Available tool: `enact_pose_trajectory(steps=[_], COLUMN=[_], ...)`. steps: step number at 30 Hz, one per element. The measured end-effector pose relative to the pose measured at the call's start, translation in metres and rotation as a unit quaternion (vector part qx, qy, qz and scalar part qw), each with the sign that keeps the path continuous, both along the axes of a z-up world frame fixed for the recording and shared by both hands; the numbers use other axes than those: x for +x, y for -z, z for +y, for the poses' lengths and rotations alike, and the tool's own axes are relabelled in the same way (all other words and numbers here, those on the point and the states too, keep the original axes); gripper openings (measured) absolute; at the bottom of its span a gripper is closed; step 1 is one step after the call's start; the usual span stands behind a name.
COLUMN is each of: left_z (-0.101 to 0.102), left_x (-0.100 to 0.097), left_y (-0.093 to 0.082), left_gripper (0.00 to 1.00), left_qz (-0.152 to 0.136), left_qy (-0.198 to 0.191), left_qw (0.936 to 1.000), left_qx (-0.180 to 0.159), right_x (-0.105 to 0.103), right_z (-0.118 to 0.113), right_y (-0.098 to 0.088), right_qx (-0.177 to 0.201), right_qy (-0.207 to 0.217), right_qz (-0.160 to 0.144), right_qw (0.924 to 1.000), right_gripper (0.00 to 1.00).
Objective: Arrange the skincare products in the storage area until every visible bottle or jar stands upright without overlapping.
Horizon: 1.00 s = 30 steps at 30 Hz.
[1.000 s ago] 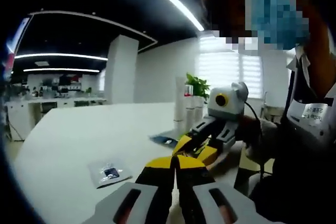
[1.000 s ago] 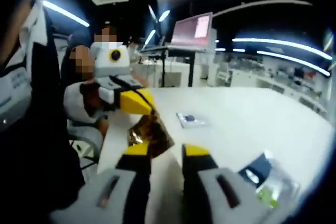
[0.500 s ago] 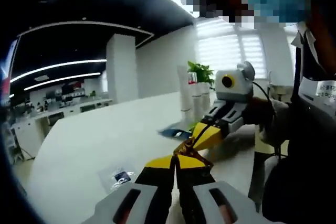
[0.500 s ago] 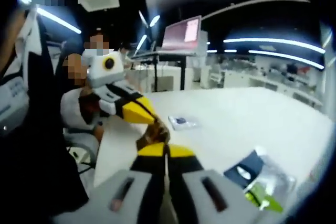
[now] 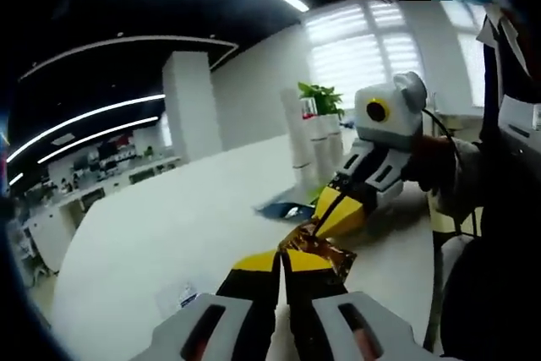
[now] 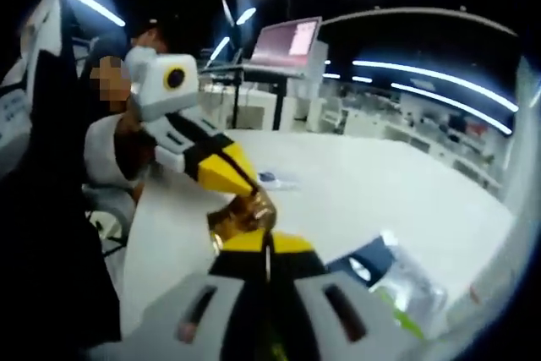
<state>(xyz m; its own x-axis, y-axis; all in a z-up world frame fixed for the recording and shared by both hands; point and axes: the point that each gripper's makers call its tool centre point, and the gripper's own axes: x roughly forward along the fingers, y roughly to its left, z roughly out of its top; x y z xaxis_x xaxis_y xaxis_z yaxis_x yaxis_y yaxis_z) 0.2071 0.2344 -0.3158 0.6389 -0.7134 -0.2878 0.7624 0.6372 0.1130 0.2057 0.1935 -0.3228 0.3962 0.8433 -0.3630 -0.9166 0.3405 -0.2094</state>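
Fingers of both grippers are pressing together on one shiny gold-brown foil sachet (image 5: 319,248), held up above the white worktop (image 5: 169,243) between them. In the left gripper view, the left gripper (image 5: 281,261) is showing its yellow-tipped fingers shut with no gap, pinching the near edge of the sachet, while the right gripper (image 5: 331,213) is coming in from the right and nipping the far edge with its own yellow fingers closed to a point. In the right gripper view the same grip is showing from the other side: the right gripper (image 6: 266,243) is clamping the sachet (image 6: 243,216) with fingers fully together, and the left gripper (image 6: 247,191) is reaching in from the left, shut on its upper edge. A small flat packet (image 5: 182,298) is lying on the worktop near the left gripper, and a dark blue packet (image 5: 286,208) is lying farther off beside tall white tubes (image 5: 311,145) standing before a green plant (image 5: 319,97). Near the right gripper a dark blue packet (image 6: 362,264) and a clear pouch with green inside (image 6: 410,289) are resting at the worktop (image 6: 380,196) edge, with another small packet (image 6: 272,178) lying beyond the sachet. Print on every packet is too blurred to read, and a red label on one tube is illegible.
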Motion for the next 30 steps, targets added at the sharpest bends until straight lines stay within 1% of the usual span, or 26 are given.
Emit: enact_pose_trajectory(steps=[6, 10, 13, 15, 20, 23, 26, 30], left_z=[-0.004, -0.007, -0.011, -0.012, -0.013, -0.015, -0.016, -0.015], left_x=[0.008, 0.014, 0.017, 0.018, 0.019, 0.021, 0.022, 0.023], left_y=[0.004, 0.005, 0.006, 0.008, 0.01, 0.011, 0.013, 0.015], left_gripper=[0.02, 0.02, 0.02, 0.02, 0.02, 0.02, 0.02, 0.03], left_qz=[0.007, 0.023, 0.029, 0.028, 0.032, 0.032, 0.029, 0.026], left_qy=[-0.004, -0.007, -0.008, -0.009, -0.01, -0.012, -0.014, -0.016], left_qw=[1.0, 0.9997, 0.9996, 0.9996, 0.9994, 0.9994, 0.9994, 0.9993], left_qx=[0.005, -0.002, -0.002, 0.004, 0.003, 0.004, 0.012, 0.021], right_x=[0.007, 0.011, 0.014, 0.014, 0.015, 0.016, 0.017, 0.017], right_z=[-0.004, -0.008, -0.011, -0.012, -0.015, -0.017, -0.017, -0.017], right_y=[0.003, 0.005, 0.007, 0.008, 0.009, 0.01, 0.011, 0.012], right_qx=[-0.026, -0.03, -0.036, -0.039, -0.045, -0.052, -0.061, -0.076], right_qy=[0.007, 0.015, 0.022, 0.022, 0.024, 0.026, 0.026, 0.024], right_qz=[-0.019, -0.017, -0.018, -0.016, -0.02, -0.026, -0.033, -0.05], right_qw=[0.9995, 0.9993, 0.999, 0.9989, 0.9985, 0.998, 0.9973, 0.9955], right_gripper=[0.0, 0.0, 0.0, 0.0, 0.0, 0.0, 0.0, 0.01])
